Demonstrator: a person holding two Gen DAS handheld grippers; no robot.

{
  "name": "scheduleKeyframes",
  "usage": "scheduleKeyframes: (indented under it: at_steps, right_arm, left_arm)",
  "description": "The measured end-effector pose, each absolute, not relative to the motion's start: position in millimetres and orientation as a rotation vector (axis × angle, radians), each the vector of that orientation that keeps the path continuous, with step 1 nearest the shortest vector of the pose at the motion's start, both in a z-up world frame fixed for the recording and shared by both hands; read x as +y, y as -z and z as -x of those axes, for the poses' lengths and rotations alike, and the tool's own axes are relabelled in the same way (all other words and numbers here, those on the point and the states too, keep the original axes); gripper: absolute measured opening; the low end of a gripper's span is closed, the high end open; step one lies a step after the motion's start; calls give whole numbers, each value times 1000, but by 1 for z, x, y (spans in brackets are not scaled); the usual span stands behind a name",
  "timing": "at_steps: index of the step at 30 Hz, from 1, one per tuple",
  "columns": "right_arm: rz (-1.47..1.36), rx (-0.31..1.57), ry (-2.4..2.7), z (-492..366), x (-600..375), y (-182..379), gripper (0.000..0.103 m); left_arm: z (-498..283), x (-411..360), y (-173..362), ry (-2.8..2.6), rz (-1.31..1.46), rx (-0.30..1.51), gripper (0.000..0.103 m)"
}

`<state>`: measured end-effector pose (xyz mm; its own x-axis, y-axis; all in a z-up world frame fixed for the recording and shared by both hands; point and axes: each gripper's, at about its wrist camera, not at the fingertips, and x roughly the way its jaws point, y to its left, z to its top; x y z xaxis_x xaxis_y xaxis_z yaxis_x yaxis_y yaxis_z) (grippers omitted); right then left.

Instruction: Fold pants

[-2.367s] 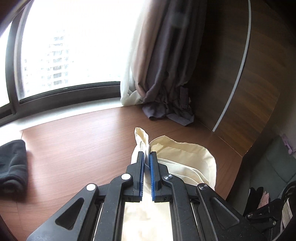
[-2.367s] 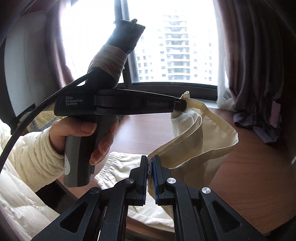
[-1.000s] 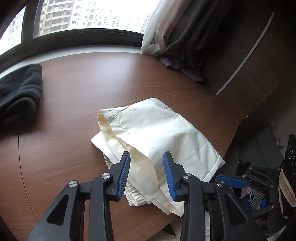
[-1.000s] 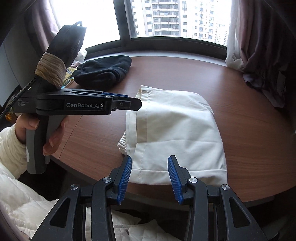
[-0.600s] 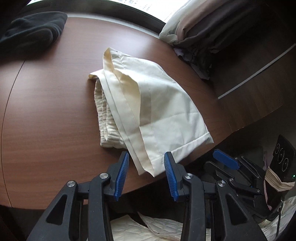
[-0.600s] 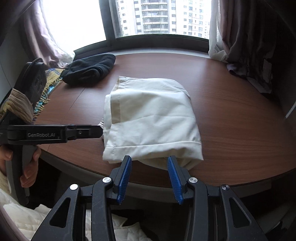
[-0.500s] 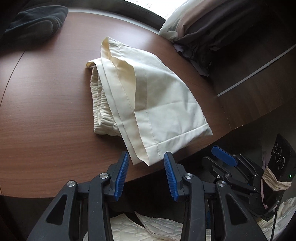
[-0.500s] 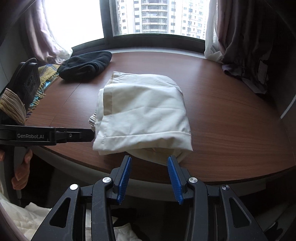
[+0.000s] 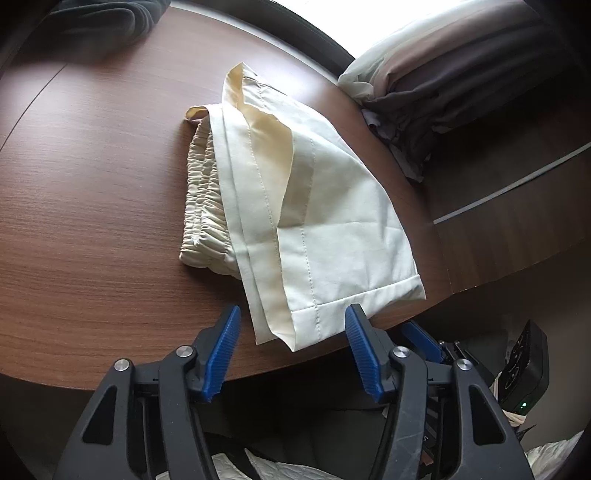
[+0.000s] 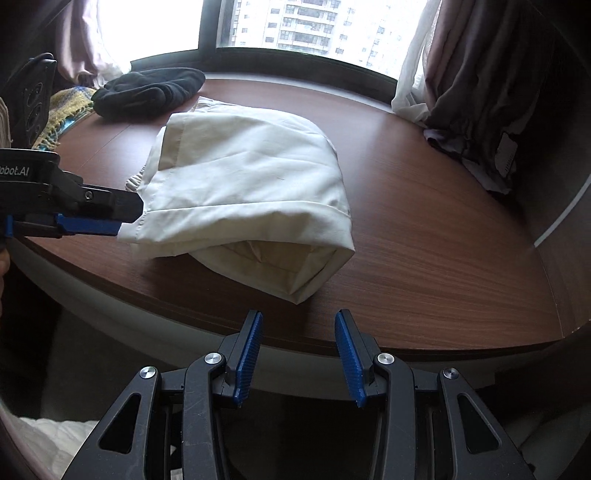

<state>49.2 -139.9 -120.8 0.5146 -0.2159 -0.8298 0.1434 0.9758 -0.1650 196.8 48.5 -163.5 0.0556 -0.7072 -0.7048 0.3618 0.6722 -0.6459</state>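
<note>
One pair of cream pants (image 9: 314, 206) lies folded in a compact packet on the brown wooden surface (image 9: 92, 184), near its front edge. The top layer is smooth, with a stitched hem along the near side, and one corner of the packet reaches almost to the rim of the surface. On the left side of the packet the gathered elastic waistband (image 9: 205, 206) shows from under the upper layers. In the right wrist view the pants (image 10: 243, 177) look puffed, and the near end gapes a little so the inner layers are visible.

Both tongs are spread and hold nothing. The left tongs (image 9: 291, 350) stand at the front edge of the surface, with the near corner of the pants between the two blue pads but not pinched. In the right wrist view the left tongs (image 10: 110, 218) come in from the left, and their tip is just beside the left corner of the hem. The right tongs (image 10: 297, 358) hang in front of the surface edge, apart from the cloth.

Behind the pants, a dark garment (image 10: 147, 92) lies near the window (image 10: 314, 26). Curtains (image 10: 472, 92) hang at the right and bunch down onto the surface.
</note>
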Motion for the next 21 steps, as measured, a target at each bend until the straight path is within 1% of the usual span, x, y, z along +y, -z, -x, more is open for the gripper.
scheduleKeyframes:
  at_steps: [7, 12, 14, 16, 17, 18, 19, 21]
  right_arm:
    - [44, 956, 235, -56, -150, 120, 42]
    - [26, 940, 228, -63, -153, 123, 42]
    - [17, 937, 236, -67, -153, 126, 42]
    - [-3, 941, 241, -70, -155, 129, 42]
    - [-8, 941, 248, -71, -156, 130, 42]
    - [-13, 939, 252, -72, -157, 131, 42]
    - [-18, 936, 256, -72, -158, 131, 42]
    - [-25, 933, 258, -72, -159, 132, 42]
  left_arm:
    - [-206, 44, 183, 829, 415, 1351, 61]
    - [-212, 46, 187, 845, 449, 1356, 60]
    - [-213, 46, 188, 844, 456, 1368, 56]
    - [-211, 46, 189, 849, 468, 1393, 37]
    - [-210, 46, 189, 847, 471, 1404, 34]
    - [-209, 46, 188, 841, 473, 1407, 27]
    - [-209, 47, 186, 841, 479, 1401, 24]
    - [-208, 47, 179, 848, 482, 1381, 23]
